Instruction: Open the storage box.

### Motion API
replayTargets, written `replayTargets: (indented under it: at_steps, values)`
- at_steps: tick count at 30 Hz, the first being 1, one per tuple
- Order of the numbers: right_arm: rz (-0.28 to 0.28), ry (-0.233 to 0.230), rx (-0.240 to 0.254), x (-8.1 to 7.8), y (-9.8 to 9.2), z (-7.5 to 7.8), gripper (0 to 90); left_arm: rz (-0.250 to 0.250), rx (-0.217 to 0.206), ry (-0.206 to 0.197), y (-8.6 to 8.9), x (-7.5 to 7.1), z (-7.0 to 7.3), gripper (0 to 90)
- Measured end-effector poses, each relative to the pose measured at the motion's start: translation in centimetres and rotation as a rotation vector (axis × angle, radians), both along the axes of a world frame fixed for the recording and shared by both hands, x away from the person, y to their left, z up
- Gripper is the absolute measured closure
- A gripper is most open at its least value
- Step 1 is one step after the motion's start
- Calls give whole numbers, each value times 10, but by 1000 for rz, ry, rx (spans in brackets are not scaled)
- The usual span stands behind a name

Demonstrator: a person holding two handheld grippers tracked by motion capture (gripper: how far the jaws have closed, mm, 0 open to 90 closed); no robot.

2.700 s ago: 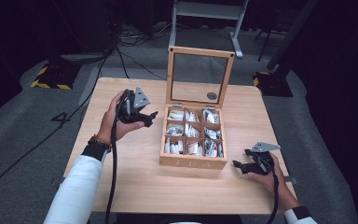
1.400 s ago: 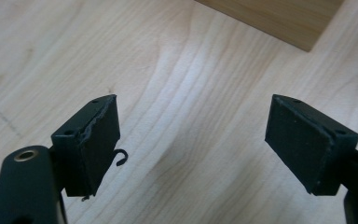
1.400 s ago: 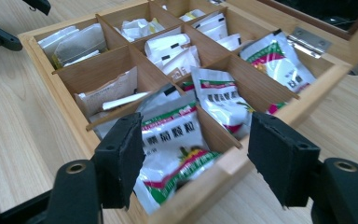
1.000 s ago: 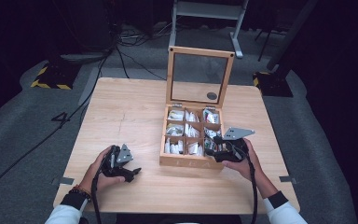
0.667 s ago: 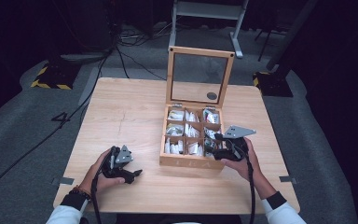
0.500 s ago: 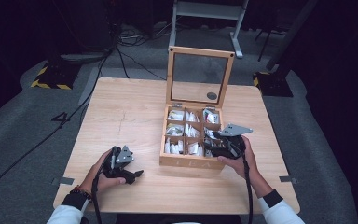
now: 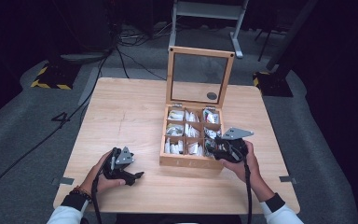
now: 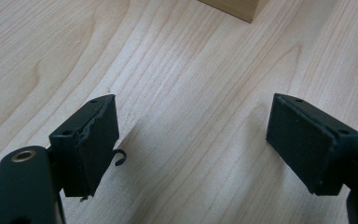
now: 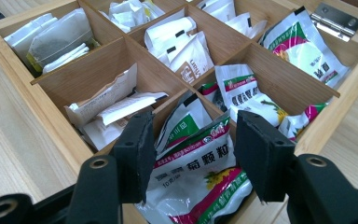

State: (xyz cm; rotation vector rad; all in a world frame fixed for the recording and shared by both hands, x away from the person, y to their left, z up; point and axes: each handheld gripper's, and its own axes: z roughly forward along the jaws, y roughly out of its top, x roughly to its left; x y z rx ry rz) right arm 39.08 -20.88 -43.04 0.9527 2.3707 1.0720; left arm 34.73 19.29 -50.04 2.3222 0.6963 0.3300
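high view: one nine-compartment box (image 7: 191, 161), two grippers; right gripper (image 9: 191, 154) dips over a sachet (image 9: 200, 182), jaws closing, not pressing; left gripper (image 8: 191, 140) rests open.

A square light-wood table (image 7: 121, 107) stands on grey carpeted floor (image 7: 23, 135) in a dark room. Black cables (image 7: 121, 51) trail past its far left corner, near yellow-black hazard tape (image 7: 49, 84); a grey metal stand (image 7: 205, 14) rises behind.
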Motion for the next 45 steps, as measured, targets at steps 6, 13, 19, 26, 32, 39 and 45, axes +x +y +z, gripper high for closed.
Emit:
replayTargets:
  at_steps: [6,13,19,26,32,39,45]
  values:
    - [-17,20,25,1,-4,1,465,-8,-6,9,1,1,0,172]
    - [-39,50,-3,2,-7,-1,531,-17,-11,17,0,1,-1,172]
    - [-30,95,1,2,-9,-4,649,-24,-16,23,0,0,-1,172]
    - [-29,117,-5,4,-10,-8,728,-26,-40,36,2,1,-3,169]
    - [-1,103,-4,3,-10,-8,794,-35,-46,37,3,3,-4,162]
    - [24,72,-5,-1,-10,-3,827,-45,-48,41,3,4,-4,157]
    - [21,51,59,-4,-17,5,830,-50,-48,41,3,5,-4,155]
